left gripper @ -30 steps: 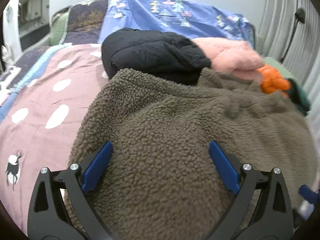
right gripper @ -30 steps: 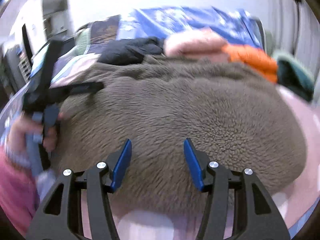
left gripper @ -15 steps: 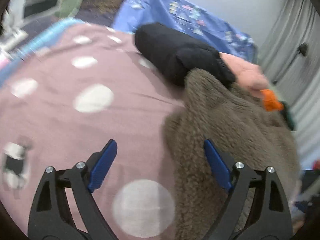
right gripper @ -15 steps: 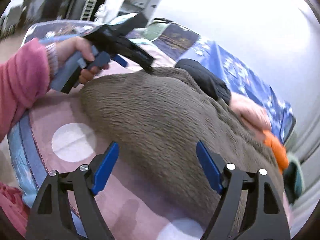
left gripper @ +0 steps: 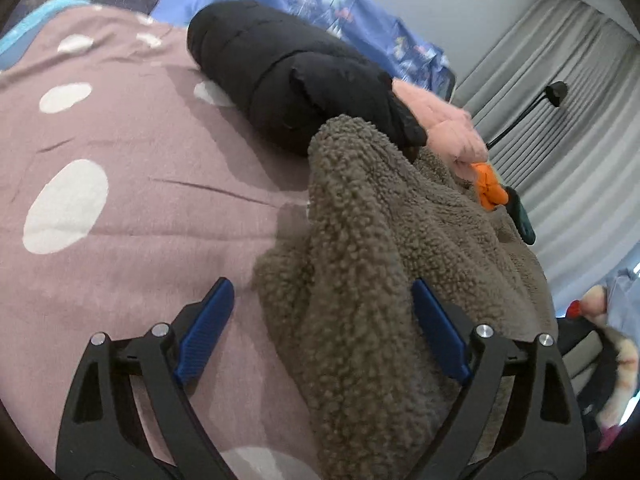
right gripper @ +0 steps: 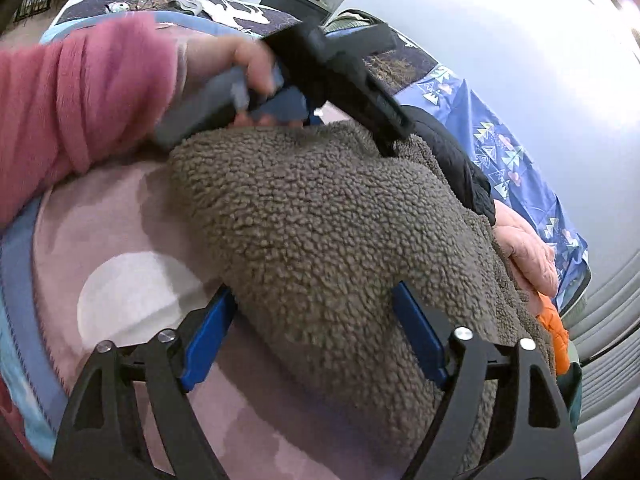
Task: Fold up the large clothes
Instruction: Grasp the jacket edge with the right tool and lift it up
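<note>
A large brown fleece garment (left gripper: 384, 264) lies bunched on the mauve bedspread (left gripper: 132, 200) with white spots. My left gripper (left gripper: 322, 320) hovers at the fleece's left edge. Its jaws are opening: one pad is over bare bedspread, the other beside the fleece fold that lies between them. My right gripper (right gripper: 316, 332) is at a near corner of the fleece (right gripper: 320, 232). Its jaws are opening too, with the thick corner filling the gap between the pads. In the right wrist view, a hand in a pink sleeve (right gripper: 80, 100) holds the left gripper (right gripper: 384, 136) over the fleece's far edge.
Behind the fleece lie a rolled black puffer jacket (left gripper: 296, 76), a pink garment (left gripper: 444, 128), an orange one (left gripper: 490, 188) and a dark green one (left gripper: 522, 220). A blue patterned sheet (left gripper: 320, 4) covers the bed's far end. Grey curtains (left gripper: 580, 120) and a lamp (left gripper: 556, 92) stand at the right.
Both grippers have come down from over the middle of the fleece to its edge. The left view has swung onto the bedspread. The right gripper has rolled and its jaws have spread wider.
</note>
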Demonstrator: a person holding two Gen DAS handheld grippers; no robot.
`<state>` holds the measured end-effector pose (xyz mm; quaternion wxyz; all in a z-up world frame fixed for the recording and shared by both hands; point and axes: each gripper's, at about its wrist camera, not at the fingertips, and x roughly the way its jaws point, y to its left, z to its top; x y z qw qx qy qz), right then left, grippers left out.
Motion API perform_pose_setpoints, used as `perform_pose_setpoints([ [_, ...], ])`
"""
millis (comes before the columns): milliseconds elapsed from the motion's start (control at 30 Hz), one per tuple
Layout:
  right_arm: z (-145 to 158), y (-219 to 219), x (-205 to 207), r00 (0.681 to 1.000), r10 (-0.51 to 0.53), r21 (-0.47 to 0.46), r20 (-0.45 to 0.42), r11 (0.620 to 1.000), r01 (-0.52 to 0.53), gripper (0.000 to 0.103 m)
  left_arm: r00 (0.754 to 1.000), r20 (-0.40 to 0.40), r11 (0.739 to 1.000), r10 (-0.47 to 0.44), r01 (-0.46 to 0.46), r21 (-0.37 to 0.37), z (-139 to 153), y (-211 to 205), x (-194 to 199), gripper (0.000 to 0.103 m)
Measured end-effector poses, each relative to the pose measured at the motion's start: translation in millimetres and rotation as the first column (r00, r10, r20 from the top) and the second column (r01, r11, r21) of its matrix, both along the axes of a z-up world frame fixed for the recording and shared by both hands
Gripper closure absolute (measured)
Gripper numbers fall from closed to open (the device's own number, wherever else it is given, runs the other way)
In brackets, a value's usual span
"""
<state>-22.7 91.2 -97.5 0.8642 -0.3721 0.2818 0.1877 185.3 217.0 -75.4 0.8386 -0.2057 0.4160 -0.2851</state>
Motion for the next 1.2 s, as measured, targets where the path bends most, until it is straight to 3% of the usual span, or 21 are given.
perform_pose_setpoints([
  [167,-8.4,10.0,3.7,0.999,0.001,-0.031,0.038,1.000,0.000,0.012,1.000,-0.010,0.997,-0.010,0.009,-0.079,-0.7,13.5,-1.2,0.013],
  [700,-14.6,40.7,21.0,0.988,-0.033,-0.066,0.150,0.997,0.043,0.011,1.000,-0.011,0.993,-0.025,0.024,-0.117,-3.5,20.4,-5.3,0.012],
  [800,-12.0,42.6,16.5,0.983,-0.019,-0.061,0.183,0.998,0.031,0.026,1.000,-0.013,0.990,-0.029,0.027,-0.136,-5.0,23.3,-6.0,0.012],
  [867,-7.7,42.8,6.6,0.979,0.003,-0.061,0.203,0.998,0.009,0.043,0.999,-0.013,0.989,-0.031,0.029,-0.147,-5.4,24.5,-6.3,0.012],
  [933,-8.9,42.4,4.5,0.978,0.017,-0.073,0.206,0.997,-0.002,0.044,0.999,-0.013,0.987,-0.037,0.035,-0.160,-5.1,25.3,-6.7,0.012],
  [1033,-19.3,47.0,6.0,0.972,0.038,-0.128,0.233,0.992,-0.008,0.033,0.999,-0.014,0.985,-0.045,0.042,-0.169,-5.1,24.6,-6.5,0.012],
  [1133,-24.2,55.6,12.5,0.965,0.050,-0.144,0.259,0.989,-0.013,0.030,0.998,-0.012,0.980,-0.069,0.065,-0.187,-5.0,21.5,-7.2,0.012],
  [1200,-22.8,55.5,22.8,0.967,0.047,-0.108,0.251,0.994,-0.020,0.037,0.996,-0.009,0.981,-0.083,0.080,-0.179,-3.9,16.3,-7.2,0.013],
])
